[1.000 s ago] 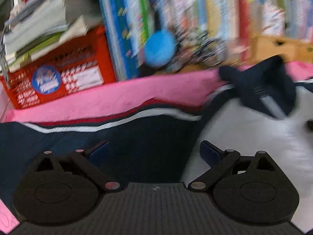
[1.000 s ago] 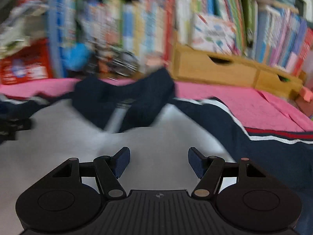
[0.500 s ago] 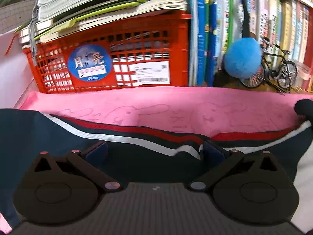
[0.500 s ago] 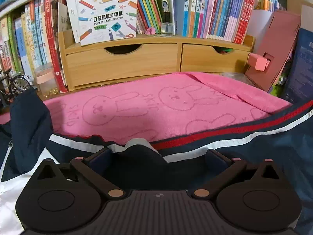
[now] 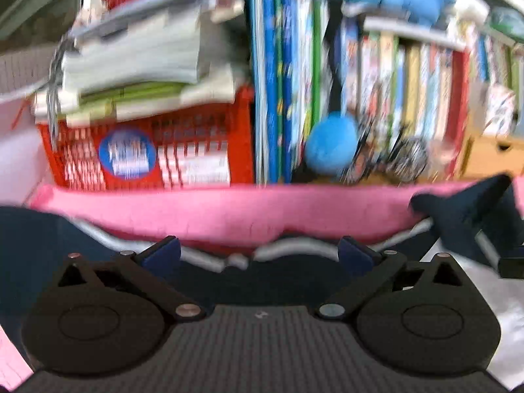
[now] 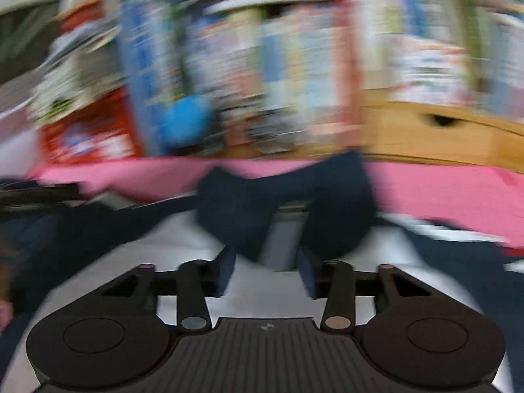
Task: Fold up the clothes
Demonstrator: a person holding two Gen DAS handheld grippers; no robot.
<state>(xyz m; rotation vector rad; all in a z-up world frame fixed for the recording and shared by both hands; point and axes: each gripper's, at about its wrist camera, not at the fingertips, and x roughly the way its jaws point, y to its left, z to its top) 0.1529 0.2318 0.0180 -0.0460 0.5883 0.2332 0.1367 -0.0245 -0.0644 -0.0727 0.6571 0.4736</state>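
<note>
Shaking makes both pictures smeary, and the right wrist view is the worst, so the book names cannot be read. The bottom of each picture is filled by the black tong body, which hides the cloth under it.

The left gripper point(image 5: 258, 252) has its blue fingers point(image 5: 162, 253) spread wide apart. The jacket point(image 5: 49, 239), dark blue with a white and red stripe, lies under and between them, but the fingers are not squeezing it. The stripe edge bunches up just ahead of the fingers.

The right gripper point(image 6: 267, 268) has its jaws closing, with a gap between them. The jacket's white inside is under it, and the dark blue collar point(image 6: 337, 209) sits just ahead of the fingertips. I cannot tell if the pads touch the cloth.

The jacket lies on a pink blanket point(image 5: 213, 211) that spreads ahead of both tongs.

Behind the blanket is a red basket point(image 5: 193, 144) with a pile of papers point(image 5: 131, 62) on top, ahead and to the left of the left gripper. Next come standing books point(image 5: 278, 82), a blue fuzzy ball point(image 5: 330, 144), and wooden drawers point(image 6: 435, 134) ahead and to the right of the right gripper.
</note>
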